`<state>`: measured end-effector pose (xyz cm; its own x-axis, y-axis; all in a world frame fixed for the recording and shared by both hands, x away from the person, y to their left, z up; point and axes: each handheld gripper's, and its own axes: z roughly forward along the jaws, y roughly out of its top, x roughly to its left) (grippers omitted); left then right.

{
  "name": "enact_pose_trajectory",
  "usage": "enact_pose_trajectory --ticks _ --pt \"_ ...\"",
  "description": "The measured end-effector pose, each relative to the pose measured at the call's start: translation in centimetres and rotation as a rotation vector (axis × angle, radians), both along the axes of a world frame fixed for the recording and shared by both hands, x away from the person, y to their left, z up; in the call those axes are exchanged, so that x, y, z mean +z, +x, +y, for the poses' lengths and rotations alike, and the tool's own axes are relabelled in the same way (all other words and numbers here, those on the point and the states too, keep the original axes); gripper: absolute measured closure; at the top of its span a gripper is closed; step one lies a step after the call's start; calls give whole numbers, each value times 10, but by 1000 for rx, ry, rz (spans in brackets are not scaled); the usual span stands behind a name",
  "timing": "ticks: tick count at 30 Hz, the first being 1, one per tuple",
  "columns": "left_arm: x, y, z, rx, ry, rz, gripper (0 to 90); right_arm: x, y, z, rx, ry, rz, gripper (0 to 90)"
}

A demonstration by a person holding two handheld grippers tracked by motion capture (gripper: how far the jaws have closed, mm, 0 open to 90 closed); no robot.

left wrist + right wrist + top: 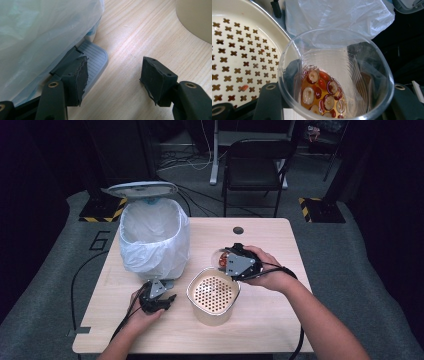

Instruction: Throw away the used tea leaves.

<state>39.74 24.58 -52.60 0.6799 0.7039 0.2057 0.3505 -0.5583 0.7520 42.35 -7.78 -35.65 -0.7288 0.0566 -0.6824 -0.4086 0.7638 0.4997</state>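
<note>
Three containers are sitting on the desk (280, 320): a bin (155, 240) lined with a white bag near the left edge, a strainer pot (213, 295) holding one tiny scrap by the front edge, and a clear cup (334, 82) of tea with red berries. The right gripper (235, 262) is pinching the cup beside the pot. The left gripper (112, 80) is spread wide at the bin's pedal (93, 53).

A pale wooden worktop (270, 307) is seen bearing a bag-lined pedal bin (154, 240) and, near it, a perforated cream strainer pot (213, 296).
</note>
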Motion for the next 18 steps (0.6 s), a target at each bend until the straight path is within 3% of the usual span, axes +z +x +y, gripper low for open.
enact_pose_trajectory --ticks 13,18 --pt "0 0 0 0 1 0 384 6 -18 7 34 -146 -151 423" --pt "0 0 0 0 2 0 384 1 -26 11 51 -235 -261 430"
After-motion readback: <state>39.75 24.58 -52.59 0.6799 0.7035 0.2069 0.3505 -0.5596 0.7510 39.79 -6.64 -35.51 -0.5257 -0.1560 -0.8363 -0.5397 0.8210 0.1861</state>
